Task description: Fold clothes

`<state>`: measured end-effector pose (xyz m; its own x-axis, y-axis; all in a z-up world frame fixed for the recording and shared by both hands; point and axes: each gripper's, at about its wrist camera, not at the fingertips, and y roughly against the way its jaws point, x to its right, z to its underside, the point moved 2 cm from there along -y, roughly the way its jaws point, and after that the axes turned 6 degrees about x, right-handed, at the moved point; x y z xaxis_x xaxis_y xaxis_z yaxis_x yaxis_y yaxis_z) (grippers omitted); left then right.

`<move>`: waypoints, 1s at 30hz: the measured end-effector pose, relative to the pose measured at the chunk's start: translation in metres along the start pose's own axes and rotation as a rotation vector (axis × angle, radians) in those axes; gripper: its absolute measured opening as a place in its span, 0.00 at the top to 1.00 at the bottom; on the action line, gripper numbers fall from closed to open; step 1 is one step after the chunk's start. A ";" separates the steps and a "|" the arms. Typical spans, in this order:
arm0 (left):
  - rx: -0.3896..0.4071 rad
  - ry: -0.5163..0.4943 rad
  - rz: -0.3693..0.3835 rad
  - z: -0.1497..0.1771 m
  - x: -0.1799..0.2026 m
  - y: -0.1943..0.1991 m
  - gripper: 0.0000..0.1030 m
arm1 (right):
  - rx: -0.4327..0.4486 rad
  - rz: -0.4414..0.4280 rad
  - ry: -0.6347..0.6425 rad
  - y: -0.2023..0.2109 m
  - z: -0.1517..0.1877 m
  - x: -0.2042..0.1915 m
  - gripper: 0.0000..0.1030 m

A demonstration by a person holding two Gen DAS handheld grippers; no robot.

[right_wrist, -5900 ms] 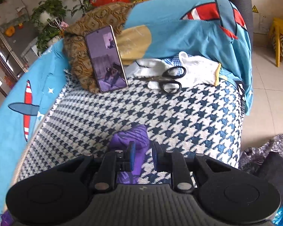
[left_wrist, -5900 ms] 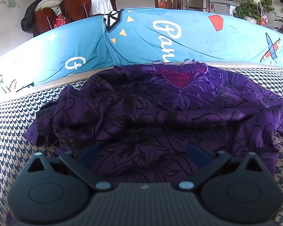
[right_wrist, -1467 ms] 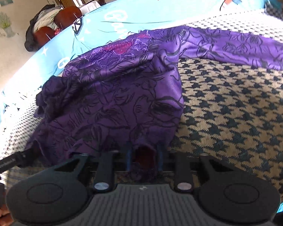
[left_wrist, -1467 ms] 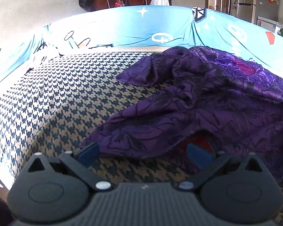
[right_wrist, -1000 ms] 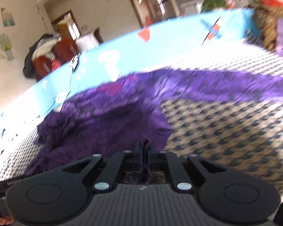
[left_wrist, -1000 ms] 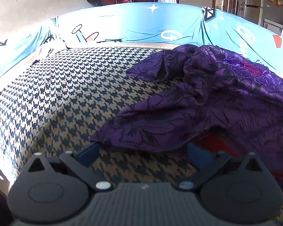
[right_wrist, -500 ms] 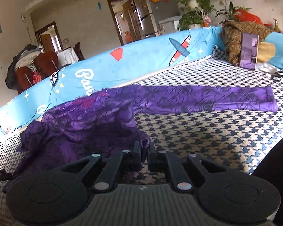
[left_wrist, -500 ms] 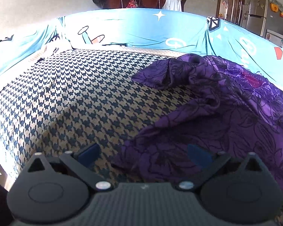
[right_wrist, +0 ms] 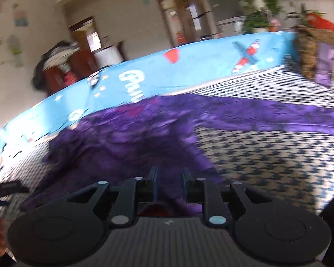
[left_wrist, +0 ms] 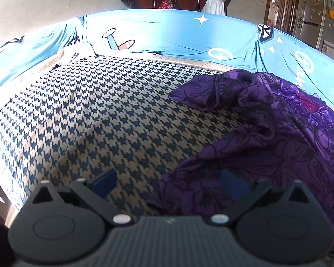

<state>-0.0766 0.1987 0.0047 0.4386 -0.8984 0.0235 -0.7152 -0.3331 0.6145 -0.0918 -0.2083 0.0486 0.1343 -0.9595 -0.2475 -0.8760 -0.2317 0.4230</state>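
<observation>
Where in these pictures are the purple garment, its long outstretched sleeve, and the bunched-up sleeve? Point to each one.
purple garment [left_wrist: 278,146]: left wrist view, on the wrinkled body fabric.
long sleeve [right_wrist: 278,113]: right wrist view, midway along the flat sleeve.
bunched sleeve [left_wrist: 213,91]: left wrist view, on the crumpled folds.

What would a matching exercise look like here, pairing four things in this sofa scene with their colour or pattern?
Column A:
1. garment
2. sofa seat cover
3. sofa back cover
4. left gripper pads

Column B:
a. light blue with cartoon prints
b. plain dark blue
c. purple with dark floral outlines
d. dark and beige houndstooth

Pairs: 1-c, 2-d, 3-a, 4-b
</observation>
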 end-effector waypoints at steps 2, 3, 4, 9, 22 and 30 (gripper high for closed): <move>-0.005 0.009 -0.012 0.000 -0.004 -0.001 0.00 | -0.026 -0.075 0.044 -0.006 0.003 -0.017 0.79; -0.008 0.015 -0.018 0.000 -0.006 -0.002 0.00 | -0.033 -0.114 0.070 -0.009 0.006 -0.027 0.79; -0.010 0.019 -0.025 0.000 -0.008 -0.002 0.00 | -0.039 -0.150 0.097 -0.010 0.007 -0.036 0.79; -0.022 0.011 0.003 0.003 -0.009 0.001 0.00 | -0.118 -0.317 0.200 -0.025 0.022 -0.074 0.79; -0.057 -0.029 0.082 0.015 -0.006 0.010 0.00 | -0.288 -0.445 0.335 -0.073 0.060 -0.127 0.79; -0.087 -0.075 0.132 0.027 0.004 0.015 0.00 | -0.255 -0.366 0.333 -0.101 0.054 -0.131 0.79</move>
<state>-0.1000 0.1822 -0.0078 0.2995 -0.9527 0.0519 -0.7127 -0.1873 0.6760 -0.0461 -0.0502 -0.0091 0.5841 -0.7984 -0.1463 -0.6102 -0.5507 0.5695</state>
